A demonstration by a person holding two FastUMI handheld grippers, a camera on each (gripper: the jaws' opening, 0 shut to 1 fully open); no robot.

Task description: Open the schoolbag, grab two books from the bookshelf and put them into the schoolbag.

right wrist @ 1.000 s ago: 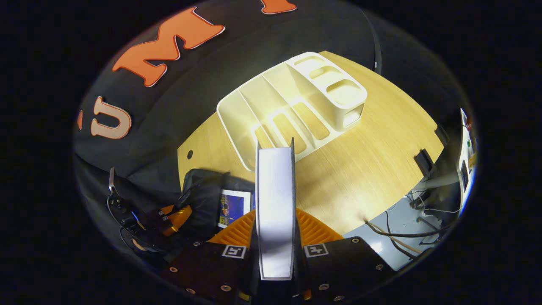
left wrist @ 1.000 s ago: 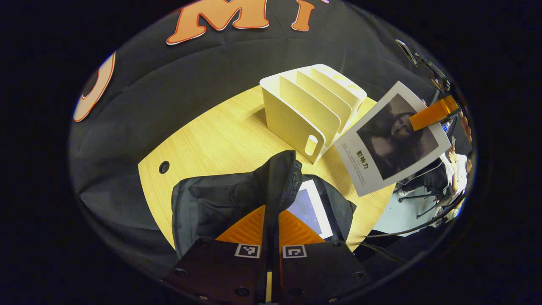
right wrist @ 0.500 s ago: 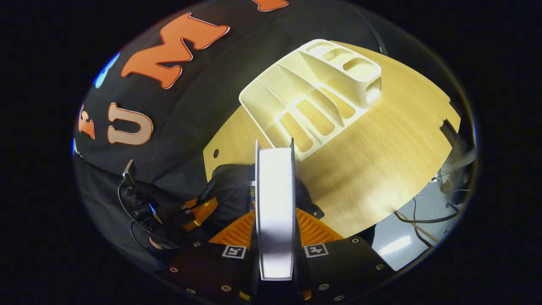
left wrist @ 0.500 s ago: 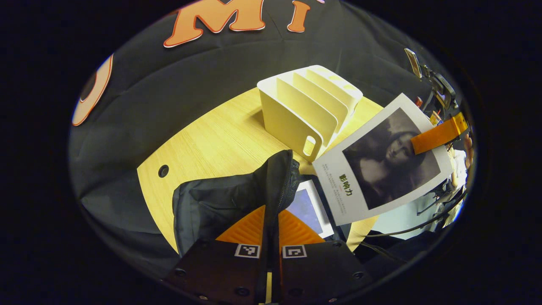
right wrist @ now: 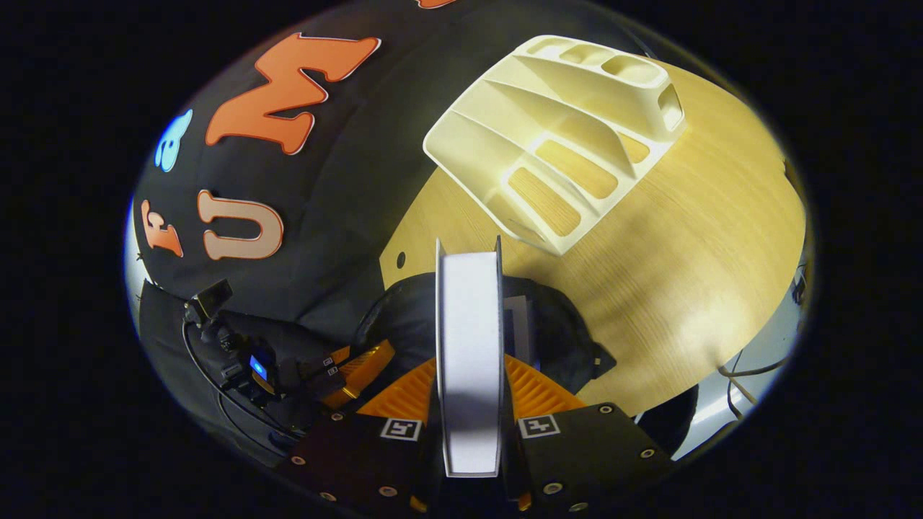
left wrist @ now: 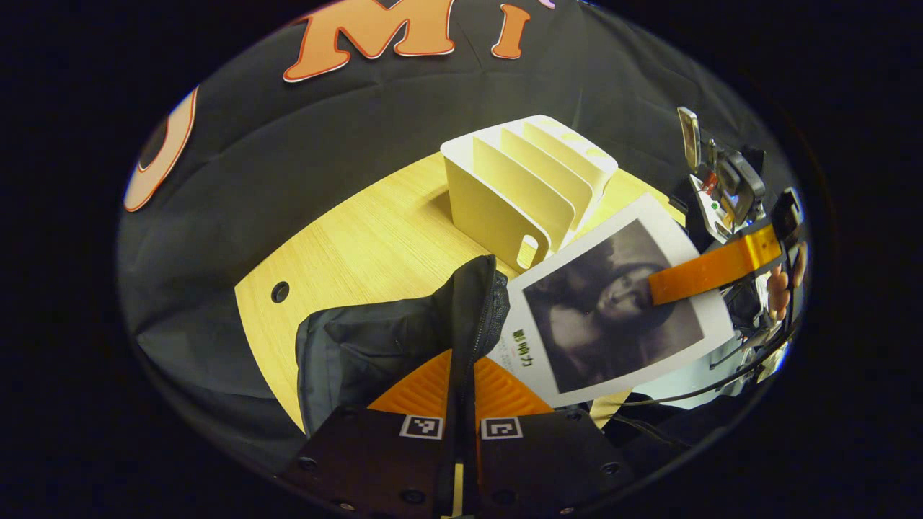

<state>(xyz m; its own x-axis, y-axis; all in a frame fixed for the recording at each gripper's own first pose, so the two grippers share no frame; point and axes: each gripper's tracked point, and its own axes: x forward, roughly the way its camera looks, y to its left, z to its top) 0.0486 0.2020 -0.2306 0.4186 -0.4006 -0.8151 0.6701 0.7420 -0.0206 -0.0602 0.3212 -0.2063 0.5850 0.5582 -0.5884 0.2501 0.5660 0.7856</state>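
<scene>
My left gripper [left wrist: 463, 358] is shut on the raised zip edge of the black schoolbag [left wrist: 360, 346], holding the flap up. Over the bag's opening hangs a white book with a dark portrait cover [left wrist: 606, 310], tilted and pinched by the right gripper's orange fingers [left wrist: 710, 268]. In the right gripper view that book [right wrist: 469, 360] shows edge-on, with my right gripper [right wrist: 469, 249] shut on it above the open schoolbag [right wrist: 555, 339]. A pale book edge [right wrist: 519, 321] shows inside the bag. The white bookshelf [left wrist: 523, 191] stands behind the bag with bare slots.
The bag and shelf sit on a round wooden table [left wrist: 346, 245] with a cable hole [left wrist: 280, 291] at the left. The shelf [right wrist: 570, 130] is at the table's far side. Cables lie on the floor past the table's edge [right wrist: 750, 371]. A person's hand [left wrist: 779, 288] holds the right gripper.
The right gripper has carried the portrait book from beside the shelf down and left over the bag's opening, covering the book inside. The left gripper has held the flap still.
</scene>
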